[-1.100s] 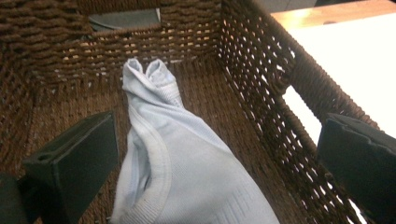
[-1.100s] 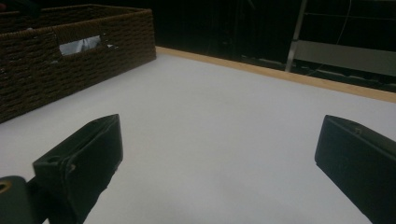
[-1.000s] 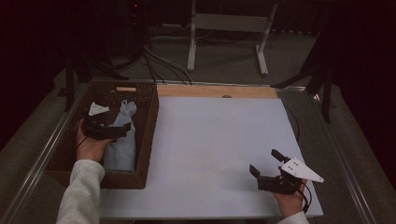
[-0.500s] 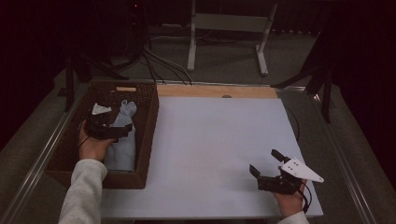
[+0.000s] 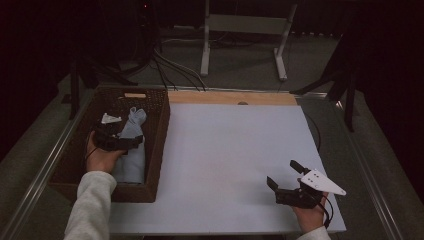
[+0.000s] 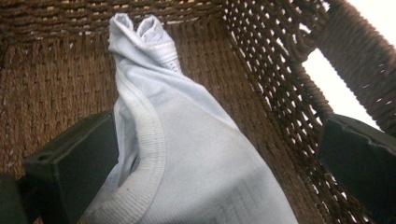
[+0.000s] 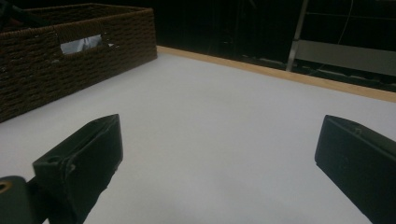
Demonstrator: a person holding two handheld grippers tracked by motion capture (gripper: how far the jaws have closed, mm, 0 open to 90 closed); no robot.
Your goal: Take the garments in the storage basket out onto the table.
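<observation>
From the high view, the left claw (image 5: 117,142) is down inside the wicker basket (image 5: 159,145) at the left of the worktop (image 5: 230,160), right over the pale blue garment (image 5: 132,150) bunched along the basket's right wall, while the right claw (image 5: 287,182) sits at the near right corner with its jaws spread and nothing in them. In the left gripper view the jaws are spread wide around the garment (image 6: 187,158), the left one touching the ribbed hem, the right one well off by the basket wall (image 6: 289,79), so my guess is a close here could catch just the hem edge and the cloth slips out on the lift, or the right jaw snags the weave and drags the basket along. The right gripper view has open jaws over bare worktop (image 7: 224,140), basket (image 7: 74,51) far left, so that claw is too far off to steady anything if the basket tips.
</observation>
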